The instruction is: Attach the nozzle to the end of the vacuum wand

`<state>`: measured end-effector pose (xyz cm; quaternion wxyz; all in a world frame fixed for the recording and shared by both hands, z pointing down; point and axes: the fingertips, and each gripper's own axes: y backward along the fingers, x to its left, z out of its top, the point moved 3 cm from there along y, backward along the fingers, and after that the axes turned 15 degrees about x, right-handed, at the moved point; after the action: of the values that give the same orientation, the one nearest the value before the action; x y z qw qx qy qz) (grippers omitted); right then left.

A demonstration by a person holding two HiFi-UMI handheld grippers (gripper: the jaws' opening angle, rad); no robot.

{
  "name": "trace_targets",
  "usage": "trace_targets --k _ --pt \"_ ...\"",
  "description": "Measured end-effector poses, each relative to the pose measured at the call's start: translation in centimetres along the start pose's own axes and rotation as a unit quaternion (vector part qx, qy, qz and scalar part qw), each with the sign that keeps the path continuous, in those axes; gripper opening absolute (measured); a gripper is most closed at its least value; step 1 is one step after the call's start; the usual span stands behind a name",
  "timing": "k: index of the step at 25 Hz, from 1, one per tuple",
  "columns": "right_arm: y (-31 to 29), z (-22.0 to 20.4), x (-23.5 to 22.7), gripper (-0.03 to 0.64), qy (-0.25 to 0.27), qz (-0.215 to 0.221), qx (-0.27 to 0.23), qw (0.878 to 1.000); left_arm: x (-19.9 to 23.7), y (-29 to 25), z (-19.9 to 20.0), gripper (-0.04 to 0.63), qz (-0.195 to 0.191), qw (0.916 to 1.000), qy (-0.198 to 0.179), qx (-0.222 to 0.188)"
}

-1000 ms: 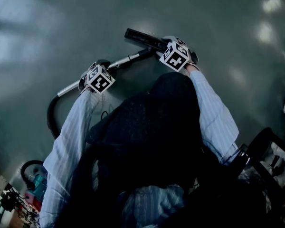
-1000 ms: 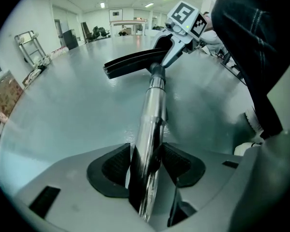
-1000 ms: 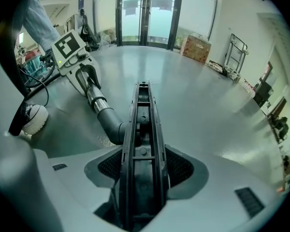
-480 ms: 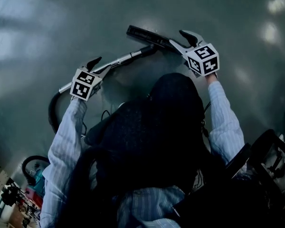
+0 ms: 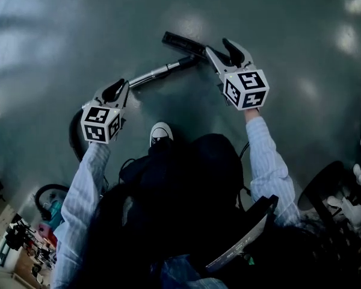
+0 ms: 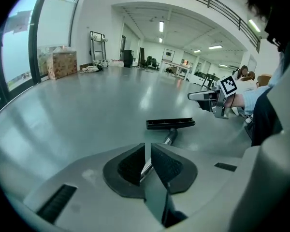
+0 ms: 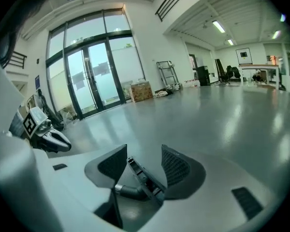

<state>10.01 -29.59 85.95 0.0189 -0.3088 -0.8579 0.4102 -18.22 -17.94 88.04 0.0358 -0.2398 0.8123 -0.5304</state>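
Observation:
The silver vacuum wand [image 5: 159,72] lies on the grey floor with the black flat nozzle [image 5: 183,41] at its far end. My left gripper [image 5: 116,91] hangs above the wand's near end; its jaws have just been closing and stand almost together, nothing between them. In the left gripper view the nozzle [image 6: 170,123] lies beyond that gripper's [image 6: 148,146] tips, with the wand [image 6: 168,137] showing through the slit. My right gripper [image 5: 225,50] floats over the nozzle, open and empty. The right gripper view frames the nozzle [image 7: 139,174] on the floor between the right gripper's [image 7: 144,150] wide jaws.
A black hose [image 5: 75,138] curves from the wand's near end toward a vacuum body [image 5: 48,221] at lower left. The person's white shoe [image 5: 160,134] stands by the wand. A dark chair [image 5: 343,203] sits at the right. Glass doors [image 7: 92,83] close the hall.
Both grippers have lifted off the wand and nozzle and risen clear of the floor, rolling as they went. The left jaws have narrowed to a slit.

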Motion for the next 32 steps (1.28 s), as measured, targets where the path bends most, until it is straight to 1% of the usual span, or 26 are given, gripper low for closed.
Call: trace_targets --k 1,3,4,5,7,8,10,11,13,15,19,21,24,28,32 --pt "0.3 -0.1 0.7 0.230 -0.013 0.003 0.003 1.000 -0.2 0.7 -0.4 0.035 0.003 1.0000 -0.002 0.007" --pt "1.1 -0.4 2.0 0.224 -0.034 0.003 0.009 0.999 -0.5 1.5 -1.3 0.029 0.008 0.9996 -0.003 0.028" --pt "1.6 -0.5 2.6 0.208 -0.042 0.000 0.012 0.999 -0.6 1.9 -1.7 0.028 0.010 0.9992 0.000 0.037" --pt "2.2 -0.6 3.1 0.183 -0.051 -0.004 0.014 0.999 -0.7 2.4 -2.0 0.026 0.013 0.9989 0.006 0.044" --pt "3.5 -0.8 4.0 0.088 -0.067 -0.011 0.020 0.997 -1.2 3.5 -2.2 0.022 0.020 0.9983 0.028 0.048" --pt "4.2 -1.0 4.4 0.055 -0.074 -0.014 0.025 0.997 -1.6 4.1 -2.2 0.020 0.023 0.9979 0.040 0.045" --pt "5.8 -1.2 5.4 0.030 -0.082 -0.017 0.042 0.996 -2.9 5.9 -2.0 0.014 0.023 0.9975 0.056 0.038" --pt "6.9 -1.0 6.1 0.023 -0.083 -0.017 0.050 0.995 -3.7 7.1 -1.8 0.011 0.022 0.9975 0.056 0.036" --pt "9.7 0.4 7.7 0.018 -0.080 -0.015 0.065 0.995 -5.1 10.3 -1.1 0.008 0.021 0.9977 0.051 0.039" --pt "12.8 2.4 9.4 0.018 -0.078 -0.010 0.079 0.994 -6.4 13.8 -0.6 0.008 0.022 0.9973 0.054 0.046" --pt "18.9 5.4 12.3 0.018 -0.100 -0.002 0.094 0.991 -9.4 20.8 0.2 0.008 0.014 0.9951 0.089 0.040" --pt "22.1 7.2 14.2 0.018 -0.099 0.003 0.095 0.991 -11.0 24.8 0.9 0.008 0.014 0.9941 0.103 0.030" --pt "27.3 10.9 17.3 0.018 -0.085 0.018 0.090 0.992 -13.5 31.4 2.7 0.008 0.019 0.9937 0.110 0.010" --pt "35.2 16.6 20.4 0.018 -0.067 0.019 0.083 0.994 -17.3 40.0 6.6 0.008 0.027 0.9932 0.111 -0.021" --pt "43.3 20.8 23.4 0.018 -0.065 0.023 0.083 0.994 -21.7 48.5 10.2 0.008 0.022 0.9912 0.121 -0.050"
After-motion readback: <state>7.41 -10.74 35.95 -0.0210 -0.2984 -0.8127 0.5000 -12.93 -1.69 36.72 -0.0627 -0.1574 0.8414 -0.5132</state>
